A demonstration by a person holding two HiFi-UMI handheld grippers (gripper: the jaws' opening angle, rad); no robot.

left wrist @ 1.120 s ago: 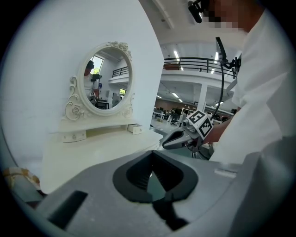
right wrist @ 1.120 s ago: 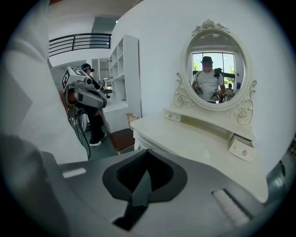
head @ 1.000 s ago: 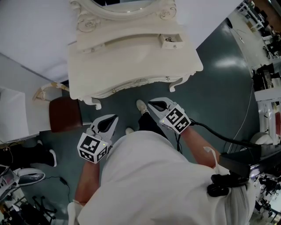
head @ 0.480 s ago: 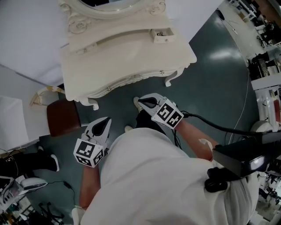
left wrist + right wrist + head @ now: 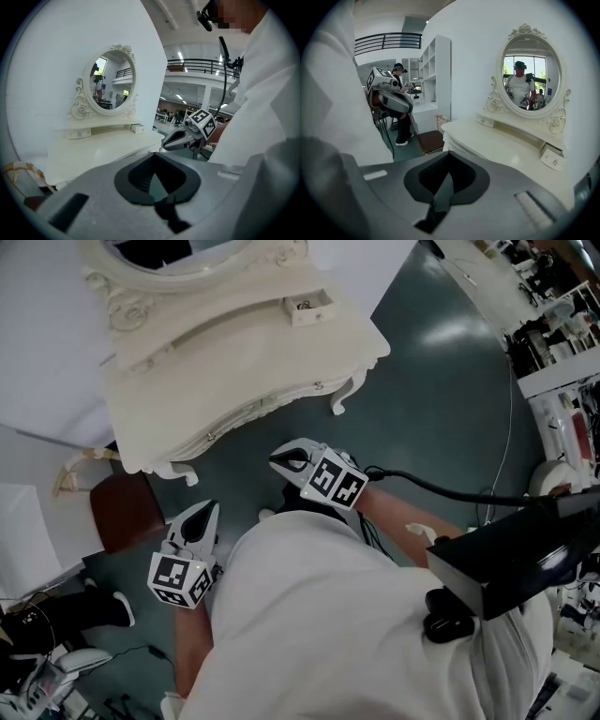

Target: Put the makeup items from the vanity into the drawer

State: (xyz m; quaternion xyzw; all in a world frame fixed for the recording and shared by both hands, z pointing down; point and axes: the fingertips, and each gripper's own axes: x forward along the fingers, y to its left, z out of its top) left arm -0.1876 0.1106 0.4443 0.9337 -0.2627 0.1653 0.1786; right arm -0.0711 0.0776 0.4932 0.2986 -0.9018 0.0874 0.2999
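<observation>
A white vanity (image 5: 234, 371) with an oval mirror (image 5: 532, 75) stands ahead of me, and I see no makeup items on its top. One small drawer (image 5: 309, 307) on its upper shelf is pulled out, with something dark inside. My left gripper (image 5: 208, 510) hangs shut and empty over the floor, short of the vanity's front edge. The right gripper (image 5: 277, 460) is also shut and empty, a little nearer the vanity's front leg. The vanity (image 5: 103, 145) and drawer (image 5: 138, 128) show beyond the left gripper (image 5: 154, 157), and the drawer (image 5: 553, 159) beyond the right gripper (image 5: 449, 154).
A chair with a brown seat (image 5: 127, 512) stands left of the vanity, close to my left gripper. A black cable (image 5: 441, 491) trails from the right gripper across the dark floor. White tables and gear (image 5: 553, 371) line the right side. A white shelf unit (image 5: 436, 70) stands past the chair.
The vanity has slid up and to the left in the head view. Both grippers have drifted left and stay shut with nothing in them.
</observation>
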